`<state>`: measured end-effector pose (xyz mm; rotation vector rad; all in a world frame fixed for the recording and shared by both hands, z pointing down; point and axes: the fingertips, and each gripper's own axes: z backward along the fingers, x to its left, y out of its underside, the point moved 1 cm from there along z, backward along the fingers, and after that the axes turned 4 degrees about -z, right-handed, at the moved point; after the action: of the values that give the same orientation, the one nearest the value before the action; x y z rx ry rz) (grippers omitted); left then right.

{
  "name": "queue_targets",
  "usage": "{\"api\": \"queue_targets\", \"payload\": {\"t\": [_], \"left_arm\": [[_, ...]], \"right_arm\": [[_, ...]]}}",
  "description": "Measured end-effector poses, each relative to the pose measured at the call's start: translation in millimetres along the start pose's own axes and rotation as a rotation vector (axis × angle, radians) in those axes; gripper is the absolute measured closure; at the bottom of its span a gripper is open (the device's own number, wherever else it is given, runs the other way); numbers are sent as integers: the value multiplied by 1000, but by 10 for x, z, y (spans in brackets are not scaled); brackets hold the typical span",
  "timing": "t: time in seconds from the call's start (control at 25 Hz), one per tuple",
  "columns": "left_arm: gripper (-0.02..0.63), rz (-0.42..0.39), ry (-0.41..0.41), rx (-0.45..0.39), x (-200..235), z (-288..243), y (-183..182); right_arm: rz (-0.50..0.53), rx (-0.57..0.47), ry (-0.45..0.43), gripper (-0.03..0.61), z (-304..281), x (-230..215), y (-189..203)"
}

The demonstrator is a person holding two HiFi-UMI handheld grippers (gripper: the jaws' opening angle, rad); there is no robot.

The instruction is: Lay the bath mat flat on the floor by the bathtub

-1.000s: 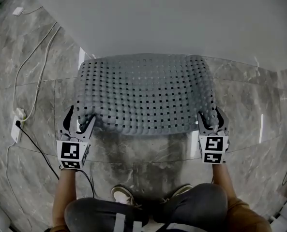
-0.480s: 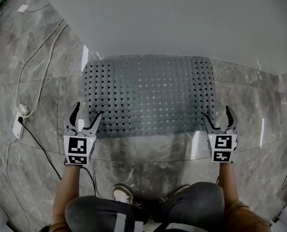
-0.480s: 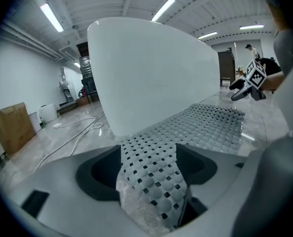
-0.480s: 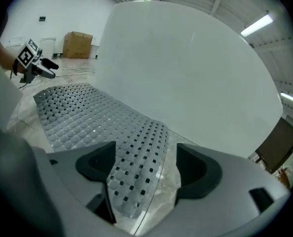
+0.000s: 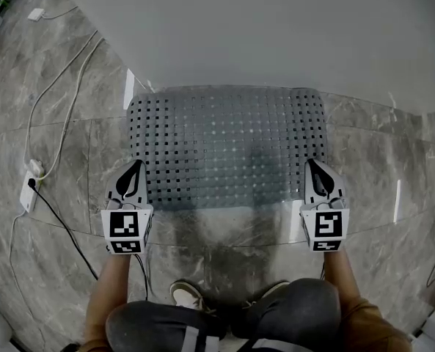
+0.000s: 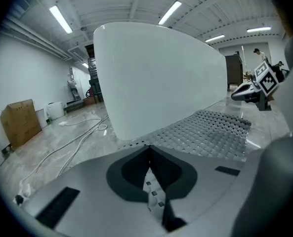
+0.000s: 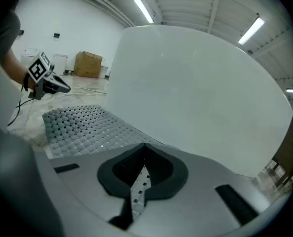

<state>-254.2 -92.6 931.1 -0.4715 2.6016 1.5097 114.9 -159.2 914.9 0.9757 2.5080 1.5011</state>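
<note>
Against the tub (image 5: 276,28), the grey mat (image 5: 228,141) lies flat on the floor (image 5: 63,138), dotted with square holes. Left gripper (image 5: 136,169) and right gripper (image 5: 312,166) have just snapped shut, empty, over its near corners.

Mat (image 5: 228,141) on floor (image 5: 63,145) just before bathtub (image 5: 276,28); left tool (image 5: 137,166), right tool (image 5: 311,163) at near corners.

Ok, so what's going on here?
A person holds a two-jaw gripper in each hand over a grey perforated bath mat. The mat lies flat on the grey marble floor, beside the white bathtub. The left gripper and right gripper are at its near corners; their jaws have just closed, with nothing between them.
</note>
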Motion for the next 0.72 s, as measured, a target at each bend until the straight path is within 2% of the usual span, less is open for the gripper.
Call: {"api": "queue_targets", "payload": {"t": [0.16,0.28,0.48,0.56,0.72], "left_arm": [[611,43,-66,-13,12,-1,7],[611,44,-87,-45,-39,60,-132],[611,74,-61,-72,-239,415,-509],[611,72,-55,-83,-284,597,-733],[611,70,4,-38,-446,904,-1107]], "right_arm": [[41,-36,5,575,-6,23,-195],[43,-69,-13,575,45,75,-388],[34,-55,-14,575,370,-41,-697],[-4,-45,-4,575,512,-147,-836],[-46,-30,7,576,864,-232,-1153]]}}
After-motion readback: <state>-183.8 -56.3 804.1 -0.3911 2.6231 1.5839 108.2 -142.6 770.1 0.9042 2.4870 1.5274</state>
